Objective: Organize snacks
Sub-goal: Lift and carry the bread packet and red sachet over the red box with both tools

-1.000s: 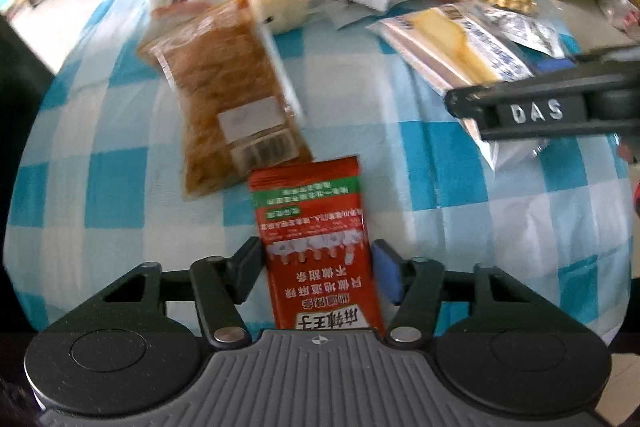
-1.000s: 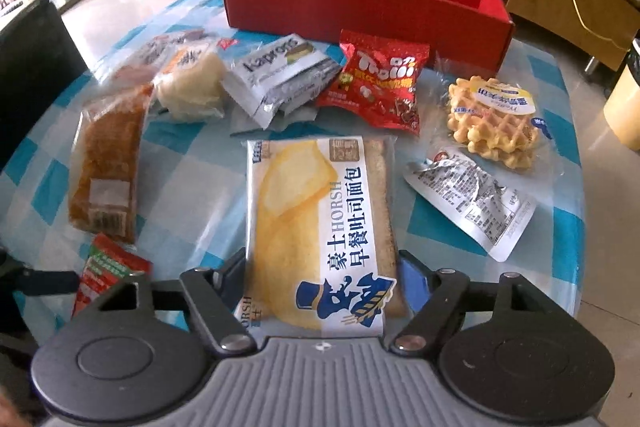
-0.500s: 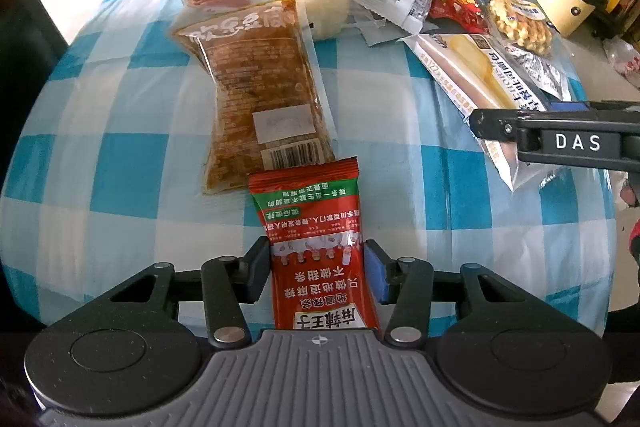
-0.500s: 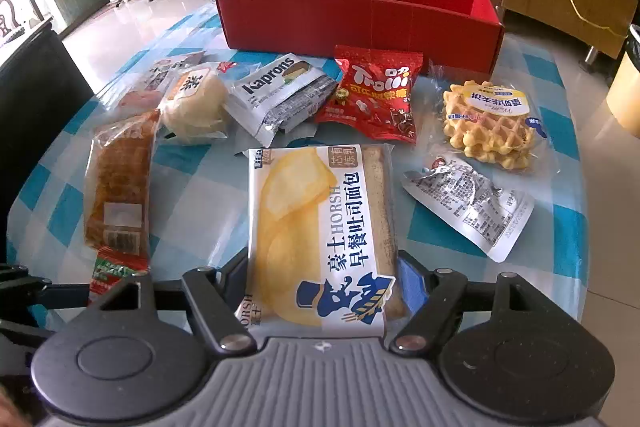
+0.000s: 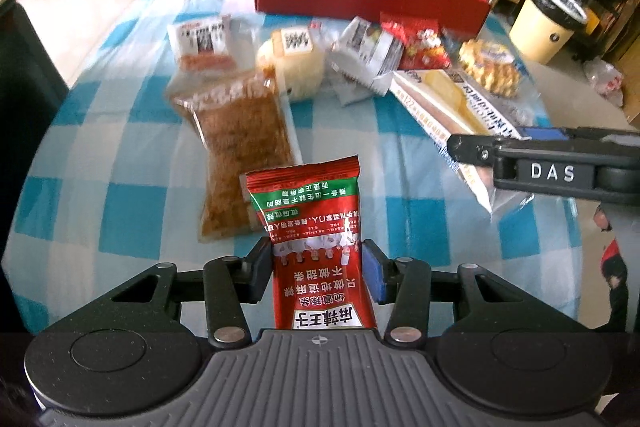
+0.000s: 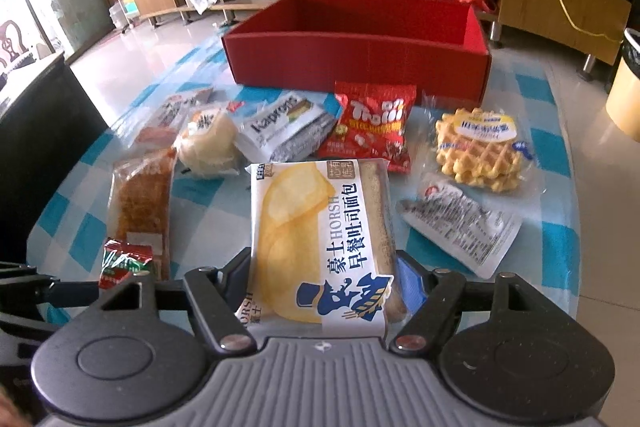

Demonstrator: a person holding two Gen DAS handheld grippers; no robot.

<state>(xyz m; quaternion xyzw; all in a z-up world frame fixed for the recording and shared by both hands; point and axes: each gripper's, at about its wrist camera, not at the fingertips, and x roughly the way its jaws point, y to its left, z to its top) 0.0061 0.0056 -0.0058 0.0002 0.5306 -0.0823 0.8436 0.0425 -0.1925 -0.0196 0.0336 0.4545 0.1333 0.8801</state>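
1. My left gripper (image 5: 318,269) is closed down on a small red packet (image 5: 316,247), gripping it across its lower half, so the jaws stand only as far apart as the packet is wide. The packet sticks out forward, apparently lifted clear of the checked tablecloth (image 5: 120,195).

2. My right gripper (image 6: 322,291) is closed on a yellow bread bag (image 6: 320,239), jaws much wider apart, pressing the bag's near end from both sides. Whether the bag's far end touches the cloth, I cannot tell.

3. The red box (image 6: 356,55) sits at the far side of the table, behind a row of loose snacks. I take it as the likely destination.

4. Risk: the bread bag is long, soft and held at one end only. It may droop and drag across the red candy bag (image 6: 372,127) or the waffles (image 6: 480,151) on the way over, pushing them about.

5. Risk: squeezing harder to stop the droop would crush the bread.

6. Risk: the packet's film looks glossy. A quick swing could let it slide out of the left jaws.

7. Risk: both arms heading for one box could collide, since my grippers are near each other now.

8. The packet is flat and crinkled at the top seal, with green banding and white print. The bread bag is puffy, clear-edged, with pale slices showing.
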